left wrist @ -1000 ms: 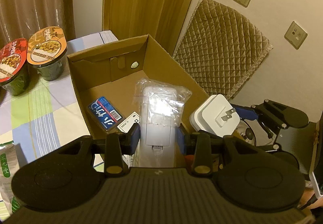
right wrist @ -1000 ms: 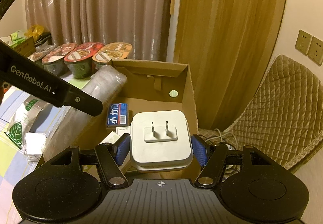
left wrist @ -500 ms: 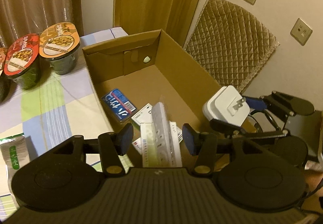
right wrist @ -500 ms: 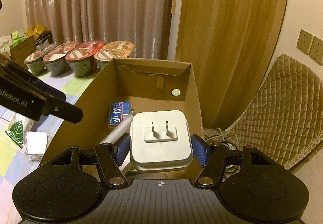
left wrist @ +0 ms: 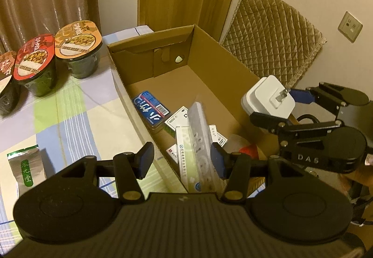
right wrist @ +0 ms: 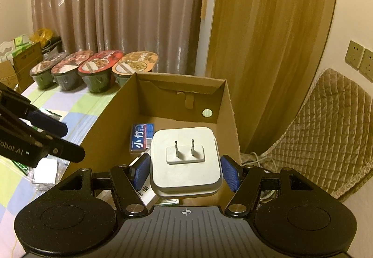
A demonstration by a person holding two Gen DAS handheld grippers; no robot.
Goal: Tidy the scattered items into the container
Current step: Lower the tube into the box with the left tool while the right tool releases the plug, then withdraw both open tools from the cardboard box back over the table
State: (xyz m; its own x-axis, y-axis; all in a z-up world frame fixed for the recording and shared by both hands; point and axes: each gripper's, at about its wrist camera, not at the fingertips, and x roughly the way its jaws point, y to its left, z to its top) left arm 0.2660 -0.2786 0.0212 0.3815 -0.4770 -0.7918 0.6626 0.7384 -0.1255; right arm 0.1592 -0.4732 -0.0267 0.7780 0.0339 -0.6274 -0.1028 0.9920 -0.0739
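Releasing: my left tool stands apart, wrapped strip dropped into box | right tool clamps white plug | plug goes next

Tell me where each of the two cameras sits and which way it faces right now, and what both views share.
Left wrist: on the left gripper, looking down into the brown cardboard box; its open blue-padded fingers frame a bagged white power strip lying inside; the right gripper shows at right.
Right wrist: on the right gripper, facing the box and curtains; its fingers clamp a white square plug adapter; the left gripper intrudes at left.
Shared: box, adapter, blue packet, noodle bowls.
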